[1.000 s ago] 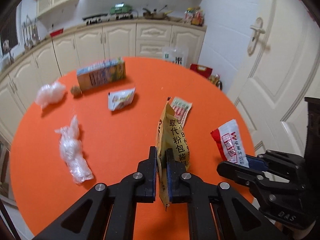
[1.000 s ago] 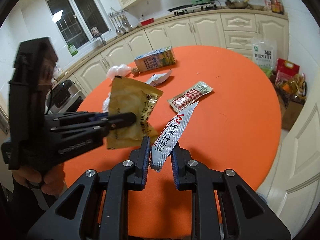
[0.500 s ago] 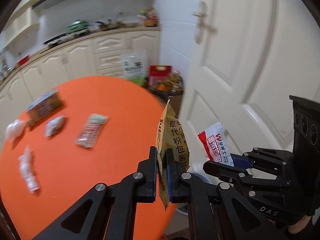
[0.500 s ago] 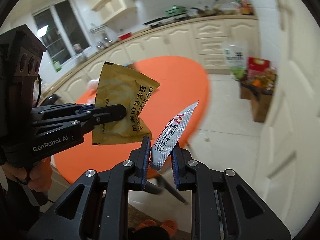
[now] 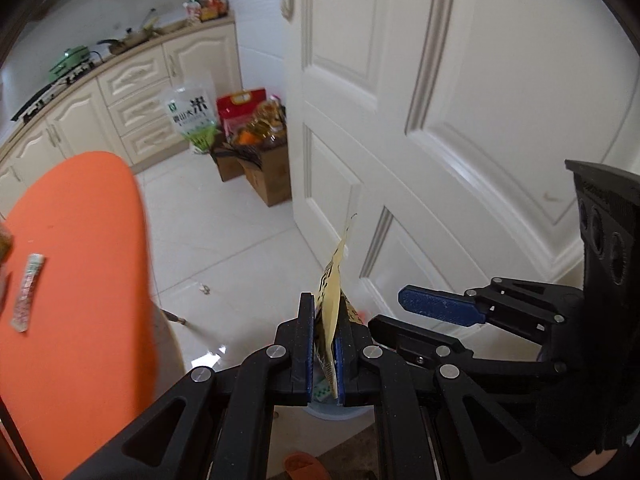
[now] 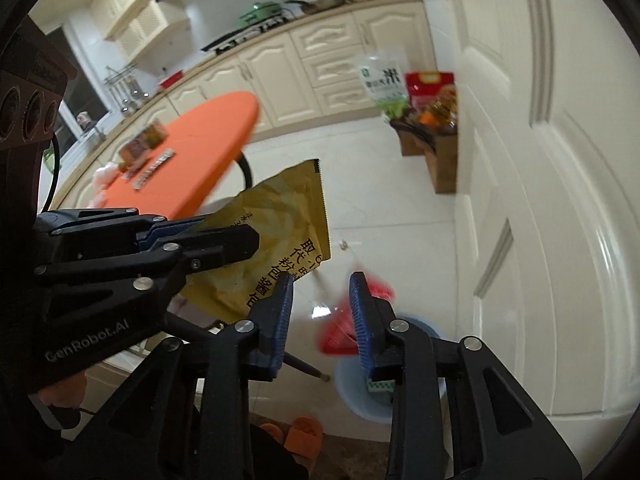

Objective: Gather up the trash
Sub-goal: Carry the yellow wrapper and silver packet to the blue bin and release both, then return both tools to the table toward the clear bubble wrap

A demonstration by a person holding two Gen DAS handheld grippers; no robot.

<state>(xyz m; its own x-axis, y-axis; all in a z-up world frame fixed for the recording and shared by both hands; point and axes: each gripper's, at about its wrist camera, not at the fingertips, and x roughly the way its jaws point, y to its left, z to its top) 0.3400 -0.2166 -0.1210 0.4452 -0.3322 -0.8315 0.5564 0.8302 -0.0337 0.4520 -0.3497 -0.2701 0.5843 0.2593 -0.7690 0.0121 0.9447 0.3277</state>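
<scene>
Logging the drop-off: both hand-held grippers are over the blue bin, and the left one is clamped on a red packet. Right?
Not quite. The left hand-held gripper is clamped on a yellow packet, not a red one; the right wrist view shows it. Both are over the blue bin.

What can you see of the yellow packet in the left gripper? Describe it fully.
The yellow packet is a flat, crinkled foil-like sachet with black Chinese print and a serrated edge. The left gripper is shut on its lower part; the rest sticks up free. The left view shows it edge-on, the right view its broad printed face. It hangs over the white floor, near the blue bin, touching nothing else.
</scene>
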